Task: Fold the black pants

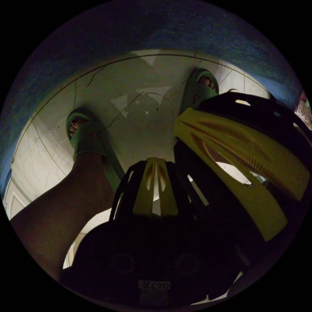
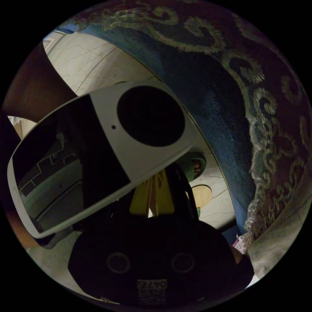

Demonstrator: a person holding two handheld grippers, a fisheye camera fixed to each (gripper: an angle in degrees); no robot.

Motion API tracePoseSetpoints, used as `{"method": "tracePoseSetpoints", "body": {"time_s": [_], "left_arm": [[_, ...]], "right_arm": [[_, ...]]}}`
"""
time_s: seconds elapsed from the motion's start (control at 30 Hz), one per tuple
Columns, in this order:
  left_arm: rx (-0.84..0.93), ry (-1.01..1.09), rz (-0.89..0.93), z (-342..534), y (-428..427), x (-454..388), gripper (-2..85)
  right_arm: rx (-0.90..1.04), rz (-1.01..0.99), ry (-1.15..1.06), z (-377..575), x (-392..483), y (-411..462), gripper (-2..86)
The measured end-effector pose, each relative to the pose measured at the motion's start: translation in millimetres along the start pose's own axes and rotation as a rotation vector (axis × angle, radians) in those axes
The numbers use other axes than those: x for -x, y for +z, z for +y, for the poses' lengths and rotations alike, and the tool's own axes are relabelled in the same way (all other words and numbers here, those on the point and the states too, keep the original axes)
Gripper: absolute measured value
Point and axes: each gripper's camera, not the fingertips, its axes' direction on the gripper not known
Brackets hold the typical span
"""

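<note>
Pale floor (image 1: pixel 136 130) lies below both dangling, clenched, empty tongs, left (image 1: pixel 155 185) and right (image 2: pixel 155 191), apparently idle beside feet (image 1: pixel 83 136) and bedspread (image 2: pixel 208 91), folding not begun.

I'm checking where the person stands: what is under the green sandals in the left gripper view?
Pale cracked floor tiles lie under both green sandals. The other claw covers the floor beside the far sandal.

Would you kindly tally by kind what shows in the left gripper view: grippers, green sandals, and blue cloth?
Grippers: 2, the left gripper and the right gripper
Green sandals: 2, and
Blue cloth: 1
Total: 5
</note>
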Motion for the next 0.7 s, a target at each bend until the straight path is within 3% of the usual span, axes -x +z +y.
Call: {"method": "tracePoseSetpoints", "body": {"time_s": [0.7], "left_arm": [[-0.001,-0.053,0.097,-63.0,140.7,48.8,-1.0]], "right_arm": [[0.008,-0.005,-0.02,7.7,-34.9,8.9,1.3]]}}
